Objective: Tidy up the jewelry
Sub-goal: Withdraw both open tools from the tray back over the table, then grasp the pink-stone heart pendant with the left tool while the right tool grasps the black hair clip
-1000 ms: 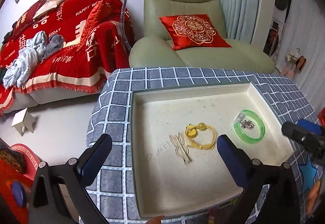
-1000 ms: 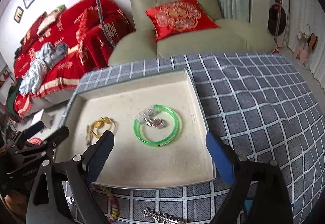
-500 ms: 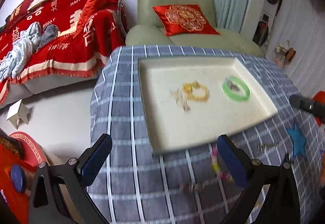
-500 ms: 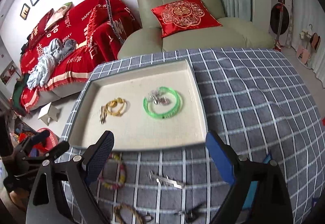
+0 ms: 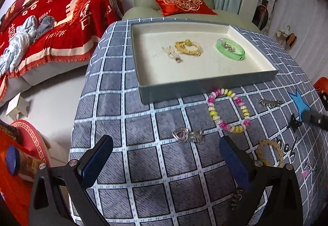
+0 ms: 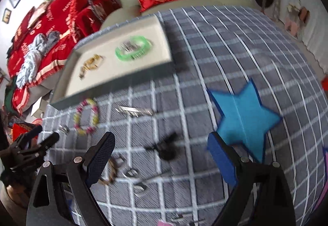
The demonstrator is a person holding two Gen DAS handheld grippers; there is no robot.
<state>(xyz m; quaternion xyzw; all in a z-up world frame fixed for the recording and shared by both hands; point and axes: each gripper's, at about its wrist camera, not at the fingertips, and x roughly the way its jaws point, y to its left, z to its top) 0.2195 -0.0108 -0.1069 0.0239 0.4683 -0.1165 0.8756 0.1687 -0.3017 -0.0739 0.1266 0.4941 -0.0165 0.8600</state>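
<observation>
Jewelry split two ways: shallow grey-walled cream tray [image 5: 205, 82] holds a translucent green bangle [image 5: 230, 49], yellow cord bracelet [image 5: 187, 47] and a pale cord piece [image 5: 171, 54]. On the grey checked tablecloth [image 5: 143, 123] I see a pink-yellow beaded bracelet [image 5: 227, 111], silver heart pendant [image 5: 187, 135], braided tan ring [image 5: 269, 154], black clip [image 6: 166, 148]. Red sofa throw [image 5: 67, 8] reads "HAPPY". Left gripper [image 5: 164, 162] and right gripper [image 6: 162, 160]: jaws wide apart, holding nothing.
</observation>
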